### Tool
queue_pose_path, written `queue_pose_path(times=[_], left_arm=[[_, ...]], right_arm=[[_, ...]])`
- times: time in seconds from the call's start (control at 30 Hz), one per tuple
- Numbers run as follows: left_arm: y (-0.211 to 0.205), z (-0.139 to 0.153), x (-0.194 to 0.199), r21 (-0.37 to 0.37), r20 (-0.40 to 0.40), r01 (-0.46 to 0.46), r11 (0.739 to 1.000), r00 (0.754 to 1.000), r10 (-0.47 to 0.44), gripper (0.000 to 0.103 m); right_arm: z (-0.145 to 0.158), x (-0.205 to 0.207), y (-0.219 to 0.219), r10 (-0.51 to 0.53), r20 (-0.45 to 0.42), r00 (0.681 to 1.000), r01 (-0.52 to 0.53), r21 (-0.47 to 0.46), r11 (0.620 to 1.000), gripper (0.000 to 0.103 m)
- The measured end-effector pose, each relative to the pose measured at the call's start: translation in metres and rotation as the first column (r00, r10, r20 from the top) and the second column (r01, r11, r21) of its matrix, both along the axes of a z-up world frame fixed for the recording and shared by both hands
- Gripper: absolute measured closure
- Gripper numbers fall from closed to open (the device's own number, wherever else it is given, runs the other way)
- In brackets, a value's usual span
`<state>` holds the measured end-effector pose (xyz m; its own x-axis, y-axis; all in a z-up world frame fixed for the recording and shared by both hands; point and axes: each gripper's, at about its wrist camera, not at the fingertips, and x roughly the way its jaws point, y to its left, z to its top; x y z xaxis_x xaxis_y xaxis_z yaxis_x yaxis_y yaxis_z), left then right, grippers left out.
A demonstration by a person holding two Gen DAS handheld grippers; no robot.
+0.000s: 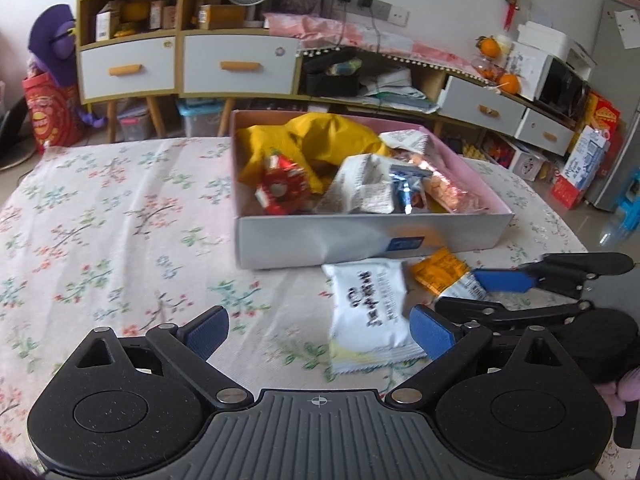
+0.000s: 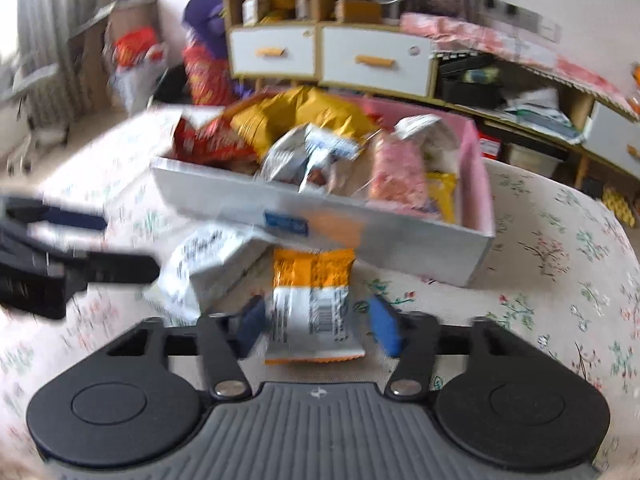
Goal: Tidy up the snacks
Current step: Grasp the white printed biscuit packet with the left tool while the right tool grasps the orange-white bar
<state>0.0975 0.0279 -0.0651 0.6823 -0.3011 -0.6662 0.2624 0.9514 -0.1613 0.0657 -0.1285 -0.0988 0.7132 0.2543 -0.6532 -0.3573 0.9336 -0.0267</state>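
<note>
Right gripper has its jaws narrowed around the near end of the orange snack pack, one blue pad on each side. The left pad looks to be touching, but on the right there seems to be a sliver of gap; too blurry to call a firm grip.

Left gripper is wide open, holding nothing, with the white snack pack lying on the floral tablecloth between its fingers.

Both packs sit just in front of the box, which is already heaped with snacks.

Risk, I reckon: a pinch on the crinkly end alone could slip, and the two grippers are close enough to bump.
</note>
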Motion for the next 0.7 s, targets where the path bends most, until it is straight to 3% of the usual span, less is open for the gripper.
queue_pose_path(times=[0.07,0.37,0.7], left_arm=[[-0.006,0.0,0.003,-0.007,-0.005,0.007,1.0,1.0,-0.007,0.005],[-0.033,-0.007,0.01,-0.003,-0.033,0.047,0.999,0.998,-0.047,0.005],[-0.047,-0.018,0.013,0.066,-0.047,0.042,0.997,0.998,-0.039,0.01]], right_arm=[[0.003,-0.002,0.001,0.018,0.003,1.0,-0.018,-0.014,1.0,0.067],[0.004,-0.005,-0.028,-0.055,-0.008,0.998,0.055,0.011,0.998,0.067],[0.002,0.001,-0.029,-0.084,-0.005,0.996,0.084,-0.007,0.996,0.067]])
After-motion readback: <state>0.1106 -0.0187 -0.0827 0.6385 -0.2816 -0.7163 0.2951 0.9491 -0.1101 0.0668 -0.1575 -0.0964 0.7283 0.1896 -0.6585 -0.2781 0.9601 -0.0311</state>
